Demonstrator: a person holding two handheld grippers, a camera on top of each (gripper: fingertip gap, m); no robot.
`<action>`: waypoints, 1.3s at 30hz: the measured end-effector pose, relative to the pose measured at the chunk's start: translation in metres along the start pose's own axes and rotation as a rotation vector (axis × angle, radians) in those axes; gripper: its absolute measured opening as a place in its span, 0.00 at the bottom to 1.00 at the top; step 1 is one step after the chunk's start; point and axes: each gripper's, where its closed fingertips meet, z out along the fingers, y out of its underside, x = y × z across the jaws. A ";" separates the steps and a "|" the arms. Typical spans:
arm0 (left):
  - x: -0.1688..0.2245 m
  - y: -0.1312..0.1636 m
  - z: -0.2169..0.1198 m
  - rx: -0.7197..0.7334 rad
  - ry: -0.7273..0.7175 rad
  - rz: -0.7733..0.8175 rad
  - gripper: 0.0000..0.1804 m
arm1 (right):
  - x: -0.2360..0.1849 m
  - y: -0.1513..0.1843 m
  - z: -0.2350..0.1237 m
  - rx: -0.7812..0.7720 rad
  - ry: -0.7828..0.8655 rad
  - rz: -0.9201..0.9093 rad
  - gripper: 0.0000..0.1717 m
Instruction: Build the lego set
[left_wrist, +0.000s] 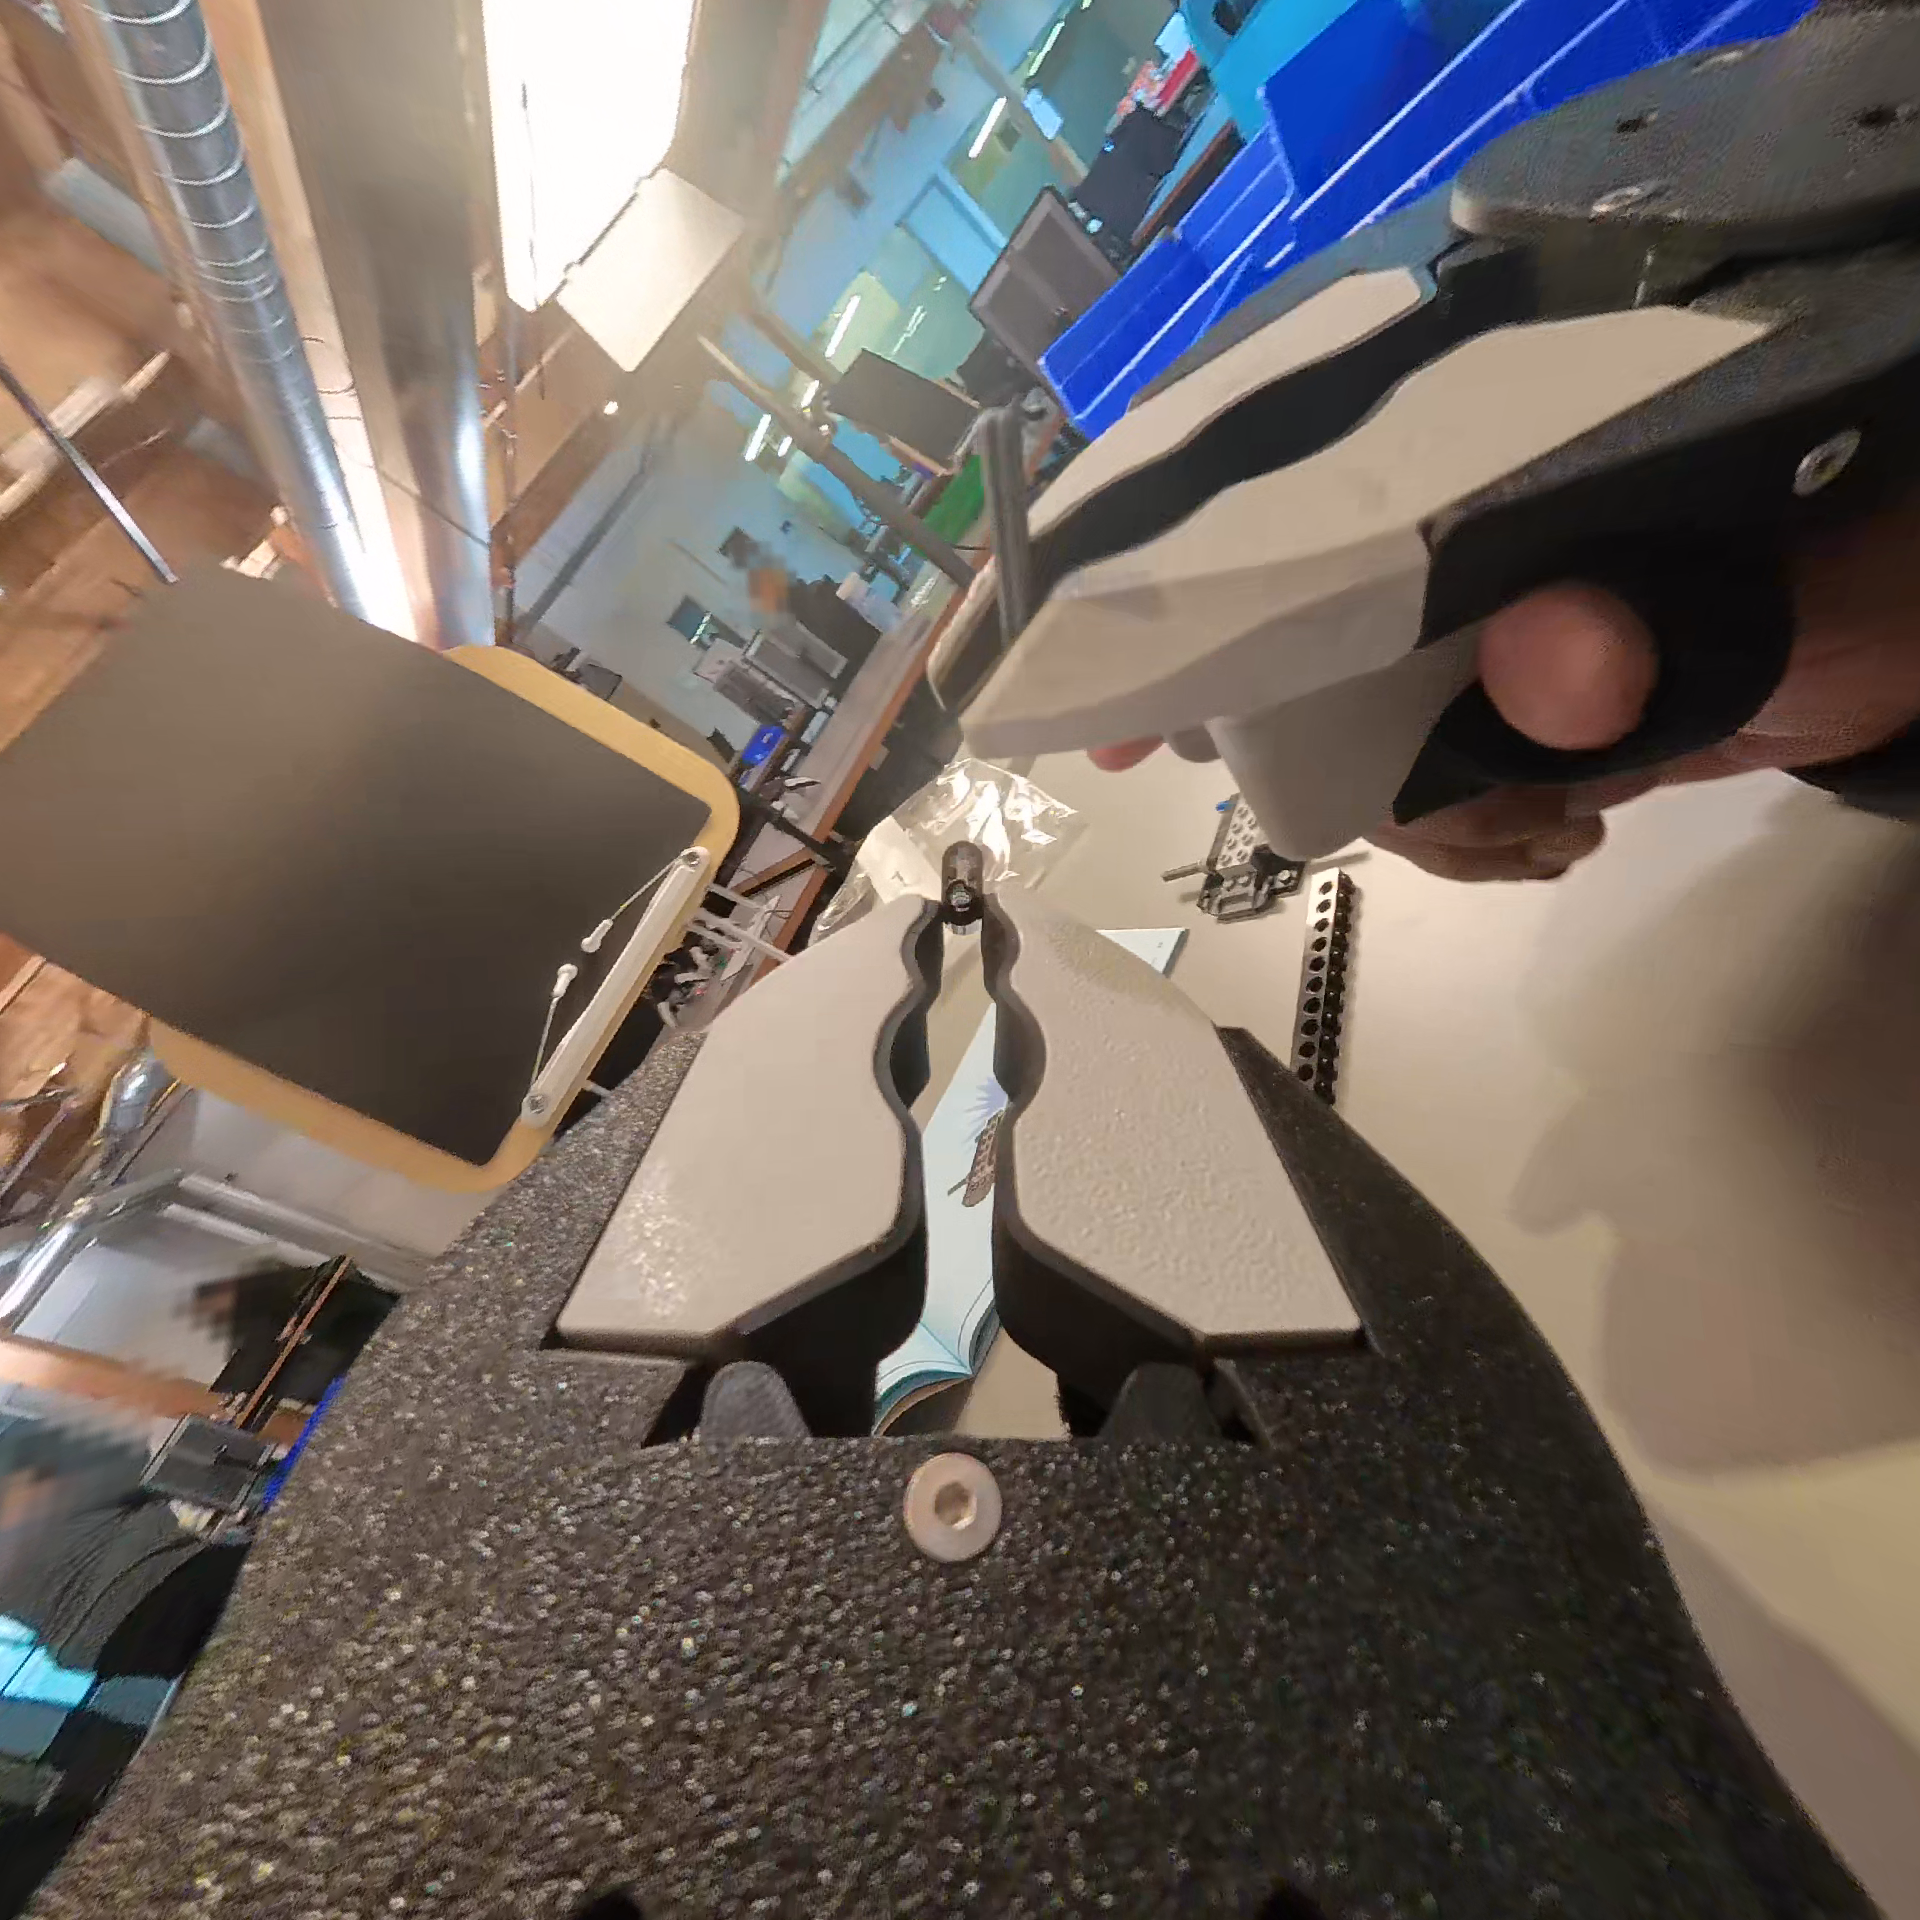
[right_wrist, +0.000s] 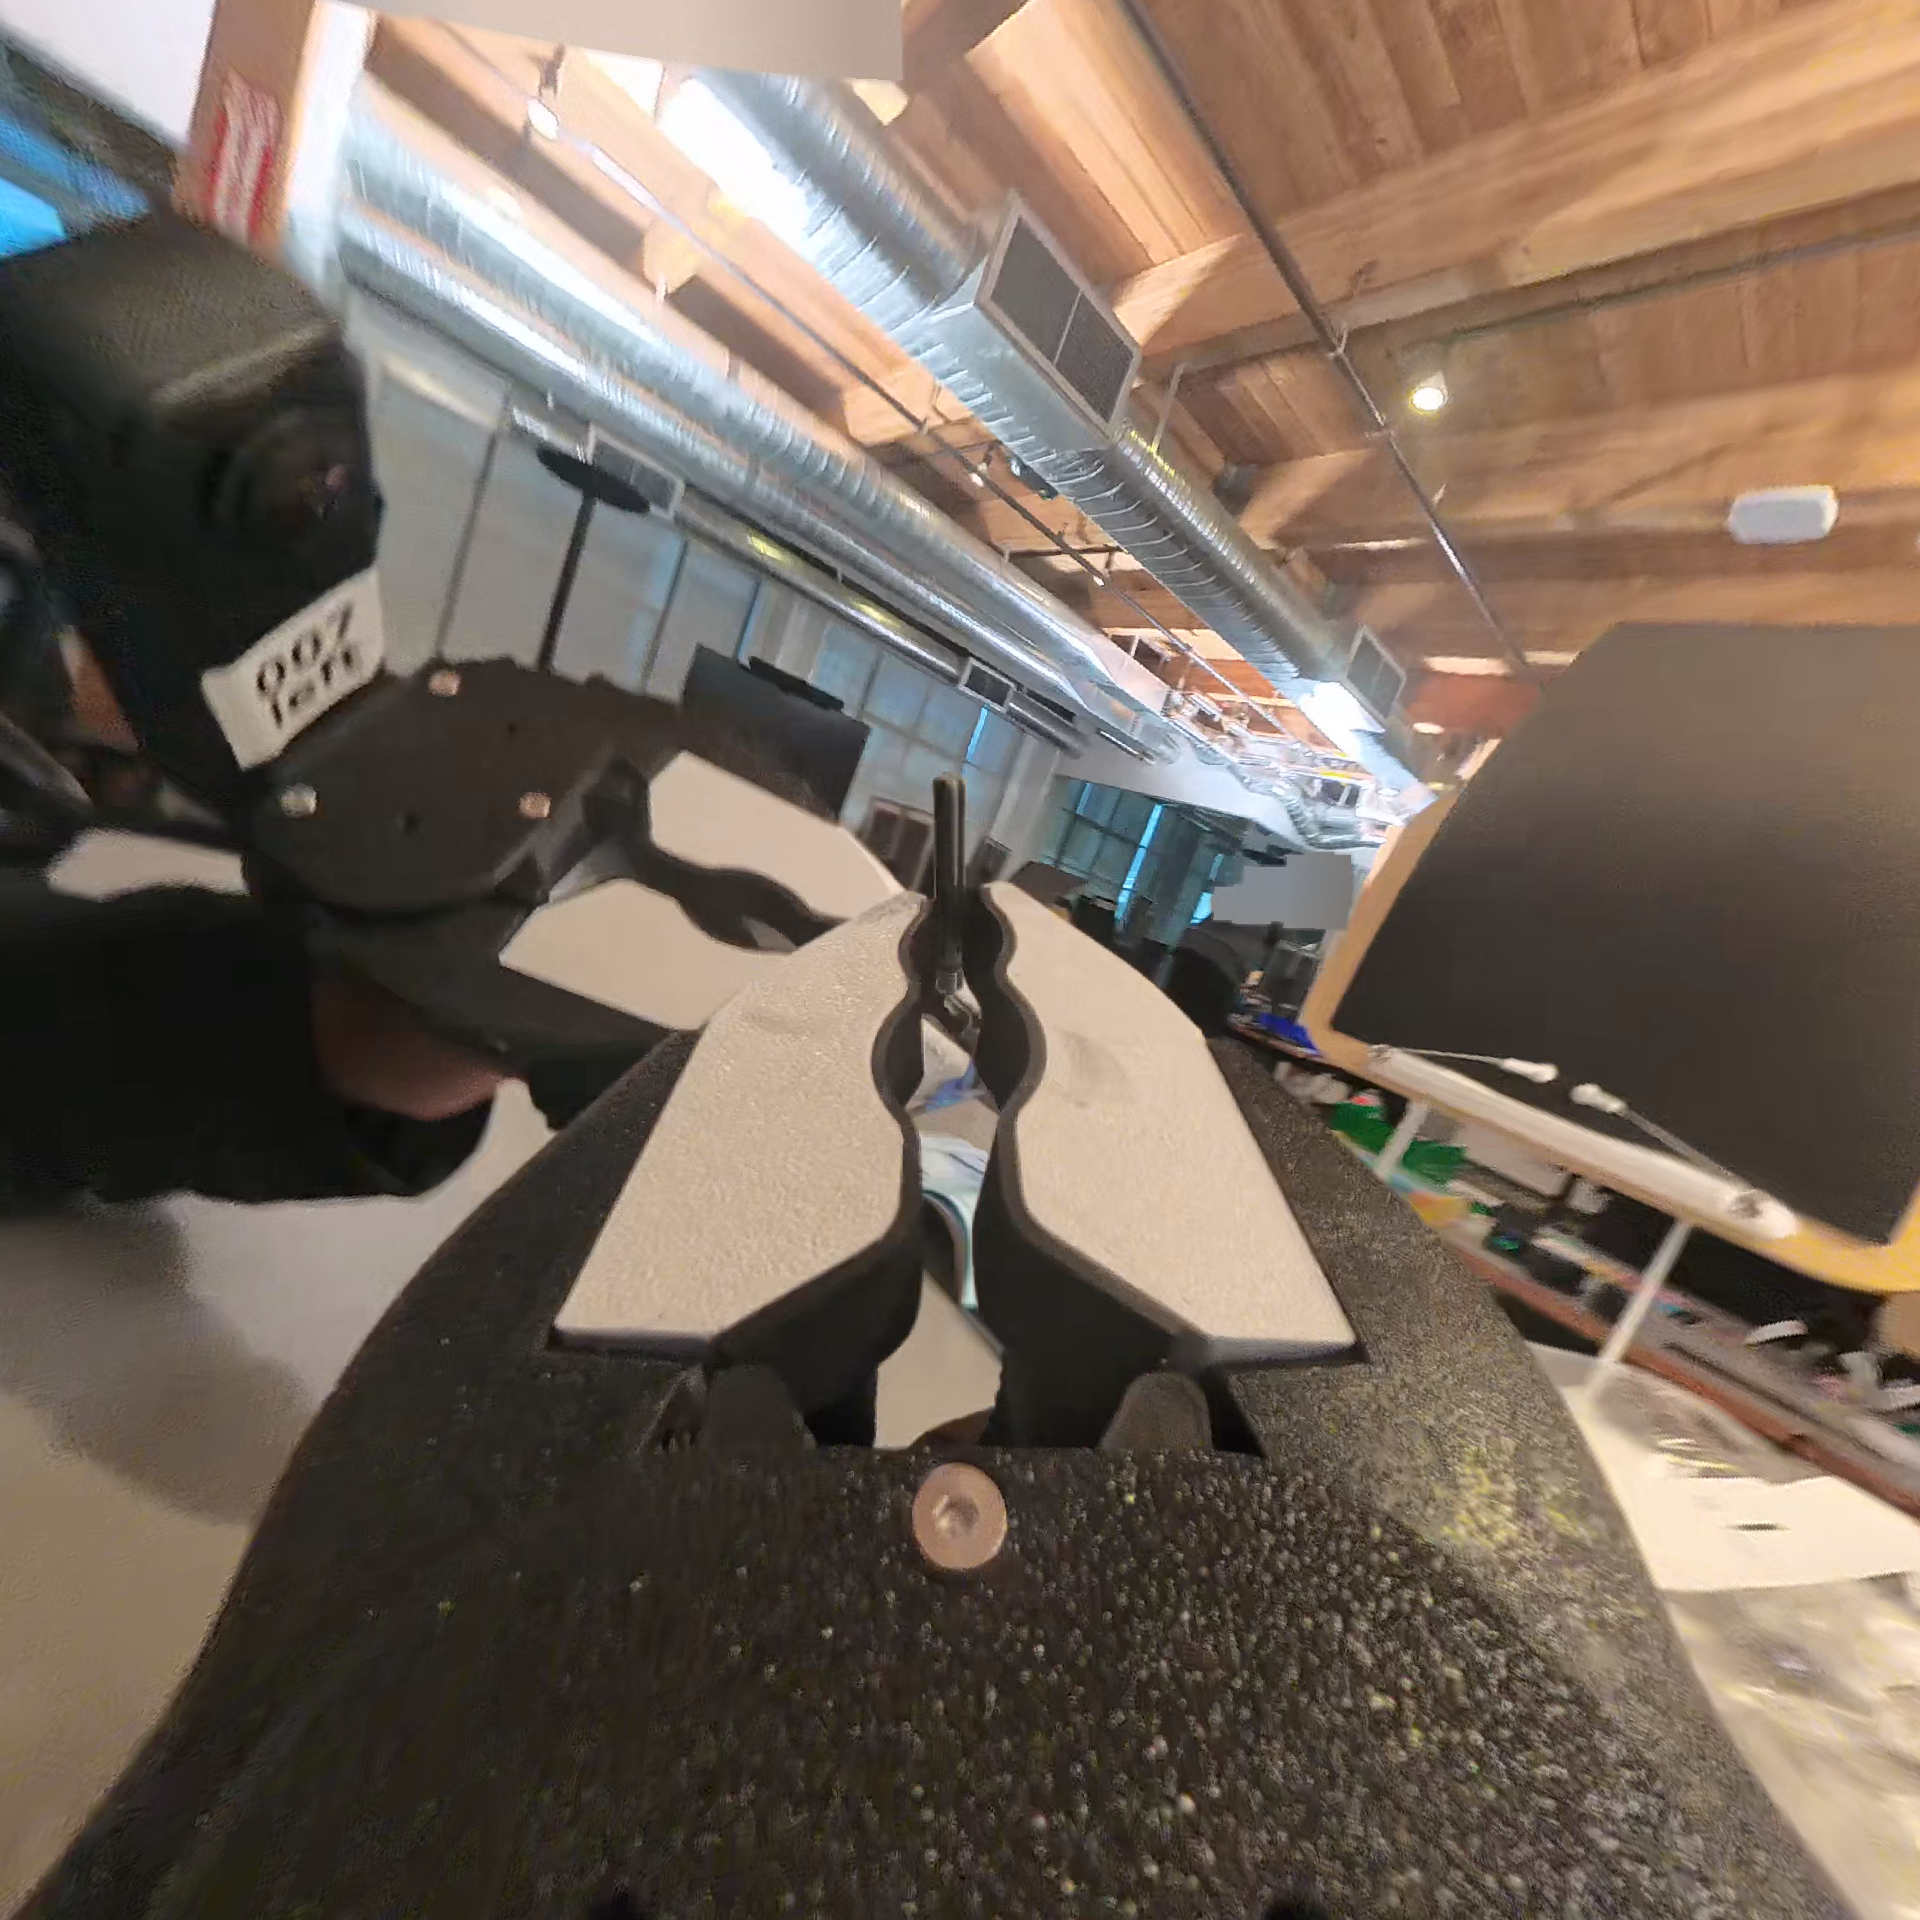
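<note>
1. The left gripper (left_wrist: 961, 914) has its jaws drawn narrow, the tips pinching a small dark cylindrical part (left_wrist: 958, 883) that pokes out past them. A pale metal bit shows at its near end; what it is cannot be made out.
2. The right gripper (right_wrist: 948, 914) is likewise nearly closed, its tips clamped on a thin dark rod (right_wrist: 948, 831) that stands upright above them. The rod's lower end runs down between the pads and is hard to follow there.
3. In the left wrist view the right gripper (left_wrist: 997, 623) hangs at upper right, above and just beyond the left one, with the same rod (left_wrist: 1006, 520) sticking up from its tips. A hand (left_wrist: 1558, 717) wraps its handle and is cut off by the right edge.
4. On the pale table (left_wrist: 1558, 1039) beyond the left gripper lie a crumpled clear plastic bag (left_wrist: 997, 810), a small grey bracket assembly (left_wrist: 1242, 873) partly hidden by the right gripper, and a perforated metal bar (left_wrist: 1325, 987) whose near end is covered by the gripper body.
5. An open booklet (left_wrist: 951, 1299) shows only through the slot between the left fingers.
6. In the right wrist view the left gripper (right_wrist: 831, 914) sits at left, its tips hidden behind the right gripper.
7. A black panel with a wooden rim (left_wrist: 312, 862) stands at left, blurred.
</note>
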 end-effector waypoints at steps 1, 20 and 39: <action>-0.001 -0.002 0.000 -0.007 -0.018 0.001 0.04 | 0.001 -0.003 0.000 0.016 -0.002 0.060 0.03; -0.001 -0.030 -0.006 0.058 0.012 -0.241 0.04 | 0.014 -0.021 0.005 0.179 -0.194 0.822 0.03; 0.000 -0.020 -0.010 0.015 0.106 -0.349 0.04 | 0.008 0.000 0.014 0.051 -0.176 0.763 0.03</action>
